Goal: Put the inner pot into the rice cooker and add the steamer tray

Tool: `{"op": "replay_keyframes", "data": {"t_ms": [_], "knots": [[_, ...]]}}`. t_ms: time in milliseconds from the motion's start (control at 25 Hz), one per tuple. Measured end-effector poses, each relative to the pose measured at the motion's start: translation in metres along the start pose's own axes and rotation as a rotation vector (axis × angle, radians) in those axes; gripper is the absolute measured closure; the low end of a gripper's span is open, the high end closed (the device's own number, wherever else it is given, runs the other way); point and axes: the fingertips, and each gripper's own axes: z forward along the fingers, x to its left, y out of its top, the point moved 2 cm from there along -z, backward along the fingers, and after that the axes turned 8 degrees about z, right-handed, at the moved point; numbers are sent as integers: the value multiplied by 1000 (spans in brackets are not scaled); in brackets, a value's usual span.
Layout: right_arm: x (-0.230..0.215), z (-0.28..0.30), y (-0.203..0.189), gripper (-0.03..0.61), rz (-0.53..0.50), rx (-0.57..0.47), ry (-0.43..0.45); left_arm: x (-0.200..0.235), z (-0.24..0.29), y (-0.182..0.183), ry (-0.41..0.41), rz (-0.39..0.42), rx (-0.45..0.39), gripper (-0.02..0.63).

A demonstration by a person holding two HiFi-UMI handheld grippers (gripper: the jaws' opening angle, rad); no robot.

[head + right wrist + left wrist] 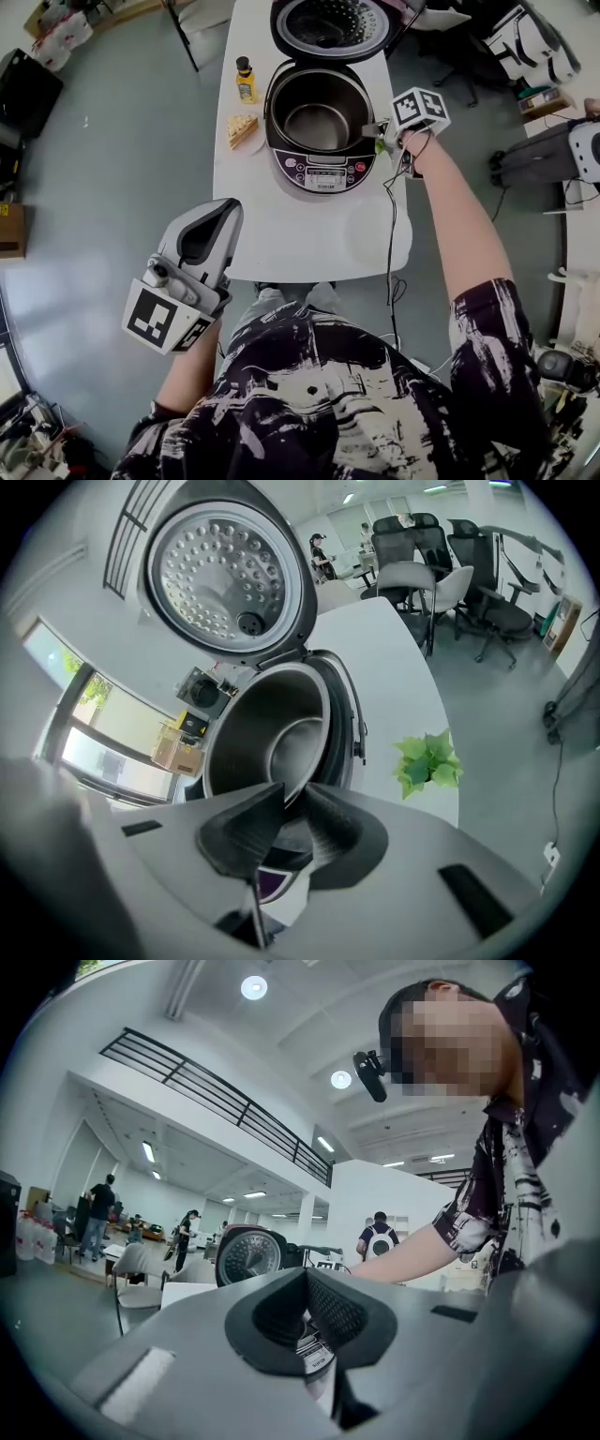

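The rice cooker (319,173) stands open on the white table (281,239), its lid (330,23) tilted back. The metal inner pot (317,117) sits inside the cooker. My right gripper (377,131) hovers at the cooker's right rim, pointing down. In the right gripper view the pot (281,733) shows just past the right gripper (292,789), whose jaws stand a little open with nothing gripped. My left gripper (228,211) is shut and empty, off the table's front left corner. The left gripper (306,1274) points level at the cooker's lid (248,1257). A pale round disc (373,230) lies front right, hard to make out.
A yellow bottle (246,81) and a sandwich slice on a plate (241,127) sit left of the cooker. A small green plant (427,761) stands to the cooker's right. A cable (392,216) hangs over the table's right edge. Office chairs (412,564) stand beyond.
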Motion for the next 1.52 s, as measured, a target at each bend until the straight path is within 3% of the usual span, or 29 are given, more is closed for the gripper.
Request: {"op": "replay_keyframes", "data": {"t_ms": [200, 360, 440, 520, 640, 760, 880, 1040, 1400, 1520], "knots": [[7, -29, -12, 543, -53, -65, 125, -19, 18, 0, -37, 5, 11, 609], [21, -87, -33, 546, -192, -198, 225, -33, 37, -3, -76, 7, 19, 609], [5, -113, -57, 546, -309, -272, 192, -42, 47, -6, -99, 5, 27, 609], [-27, -129, -87, 545, -453, -327, 80, -51, 56, -9, -123, 4, 34, 609], [-74, -130, -144, 528, -560, -313, -62, -65, 70, -12, -156, 7, 42, 609], [-126, -112, -198, 483, -497, -236, -133, -78, 80, -14, -187, 8, 54, 609], [-174, -89, -232, 482, -397, -170, -183, -88, 89, -15, -206, 14, 62, 609], [-221, -55, -264, 411, -255, -82, -185, -98, 93, -24, -215, 17, 83, 609], [-238, -6, -265, 411, -77, -38, -174, -102, 92, -29, -190, 16, 108, 609], [-246, 4, -263, 471, -44, -12, -240, -102, 91, -29, -183, 13, 107, 609]]}}
